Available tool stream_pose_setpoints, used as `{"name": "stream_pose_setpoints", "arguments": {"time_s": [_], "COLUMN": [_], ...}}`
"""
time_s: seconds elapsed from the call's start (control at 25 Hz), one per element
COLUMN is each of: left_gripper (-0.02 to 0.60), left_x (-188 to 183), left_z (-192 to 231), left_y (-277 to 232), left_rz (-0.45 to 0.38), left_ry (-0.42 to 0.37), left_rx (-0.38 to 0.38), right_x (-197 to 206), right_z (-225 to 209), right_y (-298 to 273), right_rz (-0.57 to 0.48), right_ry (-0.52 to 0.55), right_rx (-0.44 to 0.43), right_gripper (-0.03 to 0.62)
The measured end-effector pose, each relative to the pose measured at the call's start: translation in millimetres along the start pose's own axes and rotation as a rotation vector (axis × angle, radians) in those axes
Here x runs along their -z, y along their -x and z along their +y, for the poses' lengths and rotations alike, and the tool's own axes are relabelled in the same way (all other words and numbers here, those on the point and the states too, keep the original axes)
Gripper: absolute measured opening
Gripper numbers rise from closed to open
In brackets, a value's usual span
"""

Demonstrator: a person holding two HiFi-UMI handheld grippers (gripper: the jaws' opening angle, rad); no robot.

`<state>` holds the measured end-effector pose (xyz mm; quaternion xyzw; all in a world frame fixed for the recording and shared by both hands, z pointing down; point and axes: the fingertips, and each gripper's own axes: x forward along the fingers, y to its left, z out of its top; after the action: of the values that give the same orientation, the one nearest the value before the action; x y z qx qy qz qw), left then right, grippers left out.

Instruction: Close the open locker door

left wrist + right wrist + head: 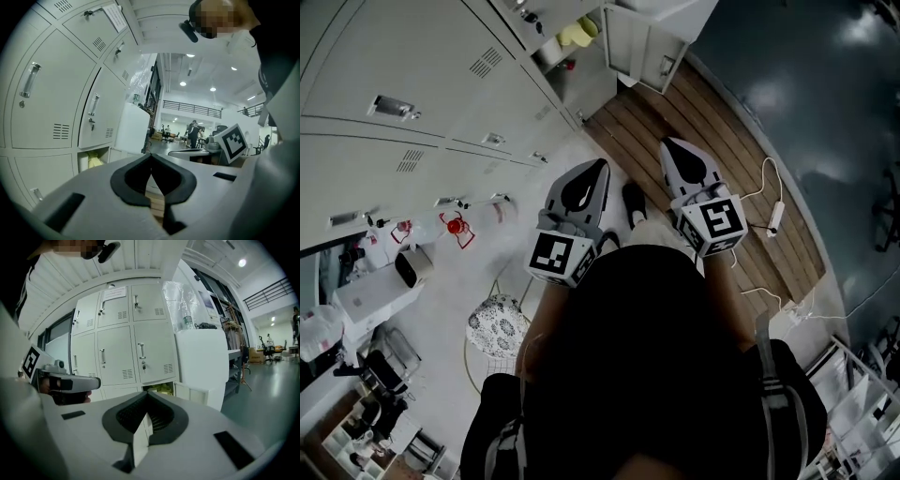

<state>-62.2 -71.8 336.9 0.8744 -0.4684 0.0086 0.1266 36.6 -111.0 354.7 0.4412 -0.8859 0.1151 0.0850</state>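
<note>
Two grey grippers with black pads showed in the head view, side by side and pointing ahead. The left gripper [598, 171] and the right gripper [673, 150] each had their jaws pressed together, with nothing in them. The open white locker door [639, 42] stood far ahead of both, at the top of the view, well apart from the tips. It swung out over the brown wooden floor strip [703, 131]. Just left of the door was the open locker box [555, 49], and a soft yellow thing [579, 33] lay inside it. The other doors in the wall of pale grey metal lockers [403, 84] were all closed.

From the left gripper view, the jaw tips touched and pinched nothing. The open locker box sat low and to the left of the jaws, with the yellow thing showing inside. The closed lockers rose above it.

From the right gripper view, the jaw tips also met and held nothing. The open locker box was straight ahead, just above the tips, with the yellow thing in it. Its door stuck out low to the right, not touching the jaws. The left gripper showed at the left side.
</note>
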Motion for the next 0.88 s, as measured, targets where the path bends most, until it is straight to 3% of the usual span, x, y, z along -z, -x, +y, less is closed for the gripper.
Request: {"name": "stream_pose_setpoints", "arguments": {"time_s": [0.52, 0.88], "left_gripper": [0.017, 0.018], "left_x": [5, 19], "left_z": [40, 36], "left_y": [-47, -75], "left_rz": [0.021, 0.075], "left_ry": [0.061, 0.074], "left_rx": [-0.176, -0.189], "right_x": [11, 46], "right_z": [-103, -166], "right_y": [-79, -115], "right_rz": [0.065, 0.103], "right_ry": [0.013, 0.013], "right_rx": [-0.030, 0.037], "right_gripper": [0.003, 0.003]}}
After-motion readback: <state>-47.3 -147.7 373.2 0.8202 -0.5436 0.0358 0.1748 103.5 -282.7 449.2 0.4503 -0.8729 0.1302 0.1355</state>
